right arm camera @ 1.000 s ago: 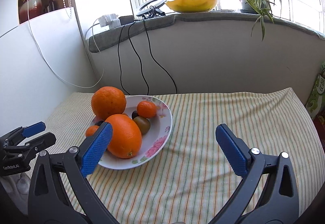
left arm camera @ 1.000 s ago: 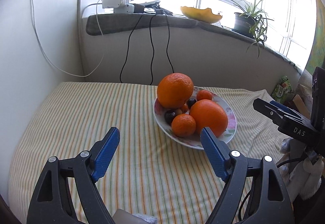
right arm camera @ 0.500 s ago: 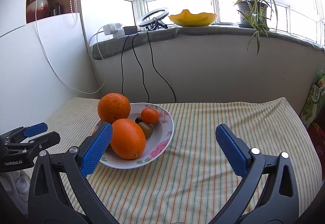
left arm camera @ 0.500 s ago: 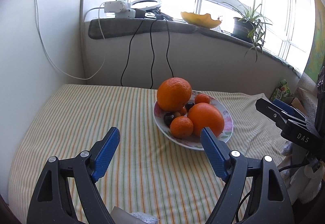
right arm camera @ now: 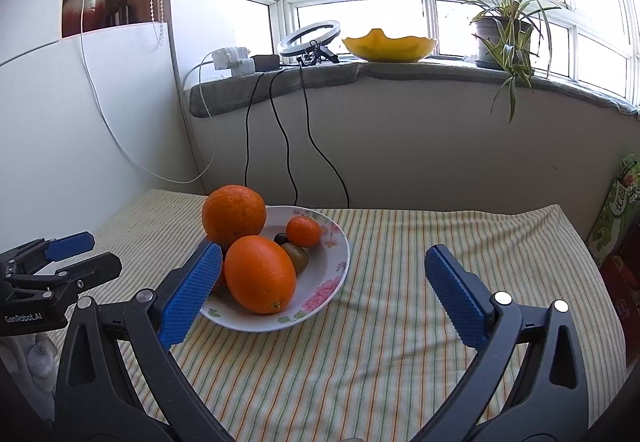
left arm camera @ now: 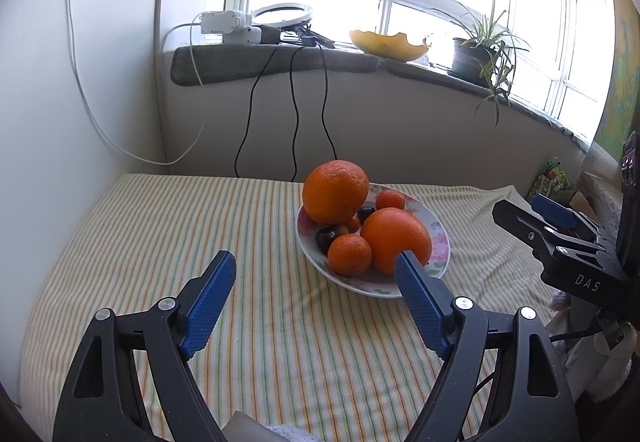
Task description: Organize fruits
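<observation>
**A:** Two grippers, both with jaws spread wide and nothing between them. The left gripper (left arm camera: pixel 314 296) hangs over the striped cloth (left arm camera: pixel 168 234) on the table, short of the plate. The right gripper (right arm camera: pixel 320 292) is off the plate's right side, its left pad level with the near fruit but not touching it, far as I can tell.

**B:** And the fruit itself?

**A:** All piled on one flowered plate (right arm camera: pixel 332 282), roughly mid-table and nearer the back edge than the front. Going left to right in the left wrist view: the big orange (left arm camera: pixel 335 191) perched on top of the heap at the plate's left rim, a dark plum (left arm camera: pixel 326 238) and a small mandarin (left arm camera: pixel 349 254) below it, then the oval orange (left arm camera: pixel 396 240), with another little mandarin (left arm camera: pixel 390 199) behind.

**B:** So what's the risk?

**A:** My guess is that top orange. It looks propped on the small stuff, so pulling anything from under it could send it rolling off the rim and toward the left edge of the table. Also the plate sits on soft cloth, so a sideways shove could slide or tip it.
</observation>
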`<state>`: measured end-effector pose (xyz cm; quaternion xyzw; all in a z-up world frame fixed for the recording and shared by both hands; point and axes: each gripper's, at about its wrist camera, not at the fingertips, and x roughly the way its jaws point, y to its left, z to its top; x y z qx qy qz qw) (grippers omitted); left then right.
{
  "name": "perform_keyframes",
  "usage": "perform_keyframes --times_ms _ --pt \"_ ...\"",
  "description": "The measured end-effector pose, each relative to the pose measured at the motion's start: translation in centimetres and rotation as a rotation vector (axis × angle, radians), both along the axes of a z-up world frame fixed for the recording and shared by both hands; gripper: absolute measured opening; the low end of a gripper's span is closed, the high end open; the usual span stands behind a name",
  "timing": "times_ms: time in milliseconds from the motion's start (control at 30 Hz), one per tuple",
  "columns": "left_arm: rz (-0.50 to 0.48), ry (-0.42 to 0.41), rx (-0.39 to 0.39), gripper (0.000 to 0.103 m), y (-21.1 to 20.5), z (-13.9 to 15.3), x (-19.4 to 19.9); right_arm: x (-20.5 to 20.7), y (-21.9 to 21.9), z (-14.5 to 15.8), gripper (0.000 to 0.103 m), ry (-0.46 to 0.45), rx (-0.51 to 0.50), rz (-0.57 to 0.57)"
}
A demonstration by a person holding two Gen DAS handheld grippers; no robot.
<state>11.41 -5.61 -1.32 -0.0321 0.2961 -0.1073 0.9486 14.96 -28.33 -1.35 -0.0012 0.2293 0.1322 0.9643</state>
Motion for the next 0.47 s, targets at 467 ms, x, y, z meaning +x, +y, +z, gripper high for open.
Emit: perform_keyframes --times_ms 467 --pt "0.001 -0.026 0.002 0.082 0.08 0.61 -0.87 -0.89 0.26 0.39 0.103 -0.004 -0.006 0.014"
